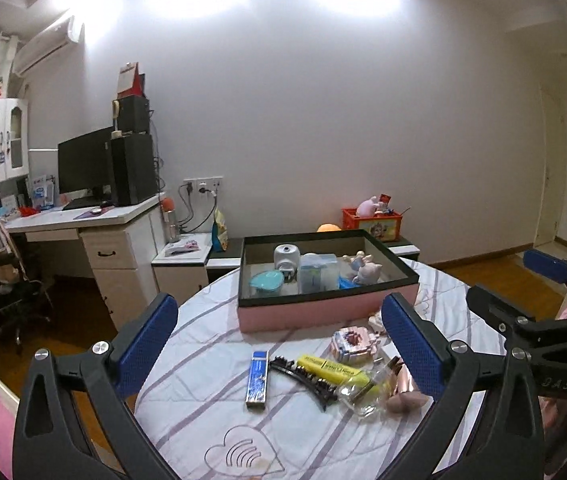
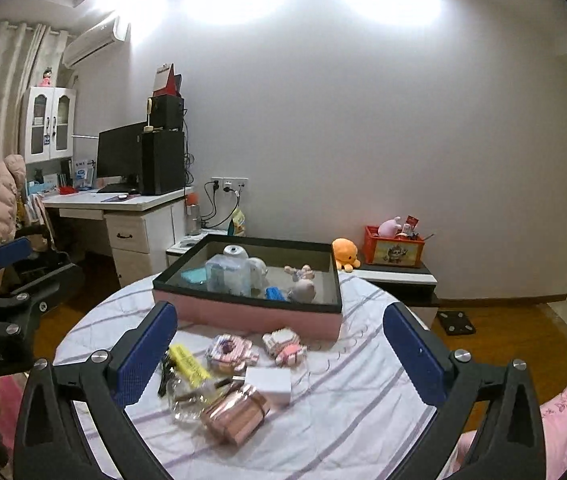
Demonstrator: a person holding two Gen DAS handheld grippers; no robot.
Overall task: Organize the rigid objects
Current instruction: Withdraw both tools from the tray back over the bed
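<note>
A pink box with a black rim (image 1: 323,312) (image 2: 243,312) stands at the far side of a round table covered in a striped cloth (image 1: 203,400) (image 2: 343,400). It holds a teal-lidded tub (image 1: 267,282), a white device (image 1: 286,258), a clear case (image 1: 317,272) and small figurines (image 1: 365,268). In front of the box lie a blue stick-shaped pack (image 1: 256,378), a black hair clip (image 1: 303,378), a yellow highlighter (image 1: 331,368) (image 2: 189,362), a clear bottle (image 2: 187,396), a rose-gold box (image 2: 235,416), a white box (image 2: 269,384) and two pink brick models (image 2: 229,354) (image 2: 285,346). My left gripper (image 1: 279,306) and right gripper (image 2: 279,314) hang open and empty above the near items.
A desk with a monitor (image 1: 83,168) and drawers stands at the left wall, an office chair (image 1: 7,280) beside it. Low cabinets behind the table carry a red toy crate (image 2: 393,246) and an orange plush (image 2: 343,254). Wooden floor surrounds the table. Pink bedding (image 2: 563,420) lies near right.
</note>
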